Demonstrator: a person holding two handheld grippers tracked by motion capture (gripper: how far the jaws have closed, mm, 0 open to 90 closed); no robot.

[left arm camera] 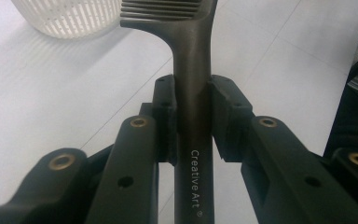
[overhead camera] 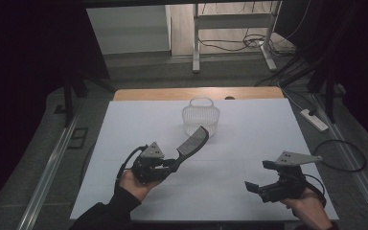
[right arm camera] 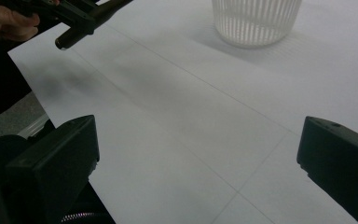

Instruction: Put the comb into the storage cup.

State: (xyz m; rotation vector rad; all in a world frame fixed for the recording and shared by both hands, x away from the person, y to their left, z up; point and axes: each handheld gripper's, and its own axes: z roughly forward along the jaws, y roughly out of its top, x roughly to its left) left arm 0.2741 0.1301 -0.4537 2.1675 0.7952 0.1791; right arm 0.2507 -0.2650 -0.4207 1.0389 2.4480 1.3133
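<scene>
**Comb in hand, basket ahead**

A white sheet (overhead camera: 139, 129) covers the wooden table in a dim room, with a cable-strewn floor and a metal frame behind it.

My left gripper (left arm camera: 193, 116) has its jaws clamped on the handle of a dark comb (left arm camera: 192, 70), one pad on each side of the shaft, just above the printed lettering. From above, the comb (overhead camera: 193, 142) slants up and away from the left gripper (overhead camera: 171, 164), its toothed end lifted off the sheet and pointing at the white slatted basket (overhead camera: 201, 120) near the far edge. My right gripper (overhead camera: 258, 177) holds nothing; its jaws stand wide apart over bare sheet, well away from the comb.

I judge this to be the carrying step: the comb is lifted and aimed, not yet in the basket. The next move calls for pushing the left hand forward until the teeth are over the rim, then letting go.

The left gripper view settles the grip, pads tight on the handle. The right gripper view shows the handle's butt end (right arm camera: 65, 41) poking out behind the jaws, and the basket (right arm camera: 256, 21) sitting flat on the sheet.
</scene>
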